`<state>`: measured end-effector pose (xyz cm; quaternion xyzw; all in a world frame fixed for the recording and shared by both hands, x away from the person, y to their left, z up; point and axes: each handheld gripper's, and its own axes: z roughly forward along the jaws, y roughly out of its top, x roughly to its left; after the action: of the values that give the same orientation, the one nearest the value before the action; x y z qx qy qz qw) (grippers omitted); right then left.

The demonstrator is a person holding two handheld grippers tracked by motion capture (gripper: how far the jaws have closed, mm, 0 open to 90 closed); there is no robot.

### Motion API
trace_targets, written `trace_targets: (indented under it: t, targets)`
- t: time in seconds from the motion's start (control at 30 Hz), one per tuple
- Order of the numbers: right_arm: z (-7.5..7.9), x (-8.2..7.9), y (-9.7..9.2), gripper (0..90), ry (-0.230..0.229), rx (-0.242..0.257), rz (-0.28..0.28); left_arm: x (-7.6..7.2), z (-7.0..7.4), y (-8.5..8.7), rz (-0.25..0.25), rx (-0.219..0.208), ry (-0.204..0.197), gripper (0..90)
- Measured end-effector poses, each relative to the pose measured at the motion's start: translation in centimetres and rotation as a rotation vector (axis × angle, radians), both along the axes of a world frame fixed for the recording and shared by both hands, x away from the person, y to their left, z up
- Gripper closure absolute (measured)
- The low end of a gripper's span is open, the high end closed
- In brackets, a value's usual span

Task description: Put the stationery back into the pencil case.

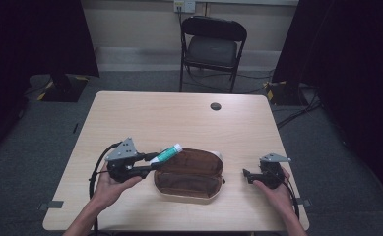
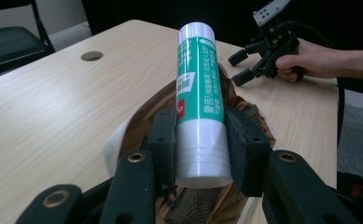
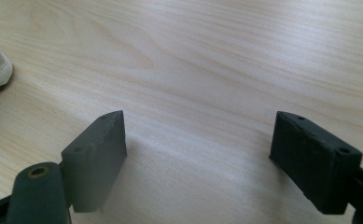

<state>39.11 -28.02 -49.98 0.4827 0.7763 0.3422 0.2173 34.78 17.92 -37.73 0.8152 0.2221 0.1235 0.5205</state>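
Tube, green and white, is clamped near its flat base between the pads of the left tongs, held above the near-left end of the open brown pouch. Its long axis runs straight out from those tongs, cap end leading, pointing away and slightly upward over the pouch's left rim. Pouch lies directly ahead of and below the left tongs, its length crossing the tube's axis at a slant. Right tongs stand wide and empty beyond the pouch's far end, low over the surface. Judgement: the left hand is nearer; the tube needs lowering into the pouch.
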Motion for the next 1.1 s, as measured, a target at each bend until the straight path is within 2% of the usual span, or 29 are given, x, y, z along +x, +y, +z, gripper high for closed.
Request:
trace_targets:
  t: [0.13,0.33,0.43,0.57,0.63,0.67,0.9,0.97,1.0,1.07,1.1]
  targets:
    - [0.0,0.0,0.0,17.3,0.000,0.000,-0.001,0.2,0.1,-1.7,-0.025,0.010,-0.013,65.5]
    - [0.0,0.0,0.0,17.3,0.000,-0.001,-0.001,0.9,-0.7,-4.7,-0.084,0.052,0.013,65.5]
    - [0.0,0.0,0.0,17.3,0.000,0.000,-0.001,1.6,-1.5,-5.8,-0.095,0.079,0.040,65.4]
    - [0.0,0.0,0.0,17.3,0.000,-0.001,-0.002,2.1,-2.2,-6.6,-0.088,0.107,0.053,65.5]
    - [0.0,0.0,0.0,17.3,0.000,-0.001,-0.001,2.3,-2.6,-7.1,-0.093,0.136,0.056,65.4]
    - [0.0,0.0,0.0,17.3,0.000,-0.001,-0.002,2.4,-2.8,-7.3,-0.098,0.135,0.067,65.4]
    - [0.0,0.0,0.0,17.3,0.000,-0.001,-0.002,3.5,-4.5,-8.1,-0.086,0.195,0.111,65.4]
    - [0.0,0.0,0.0,17.3,0.000,-0.001,-0.001,3.5,-4.8,-8.1,-0.083,0.192,0.110,65.3]
    - [0.0,0.0,0.0,17.3,0.000,-0.001,-0.001,3.5,-5.0,-8.2,-0.088,0.175,0.117,65.3]
    - [0.0,0.0,0.0,17.3,0.000,-0.001,-0.001,3.6,-5.2,-8.3,-0.081,0.210,0.111,65.2]
    - [0.0,0.0,0.0,17.3,0.000,-0.001,-0.002,3.7,-5.4,-8.4,-0.076,0.200,0.114,65.2]
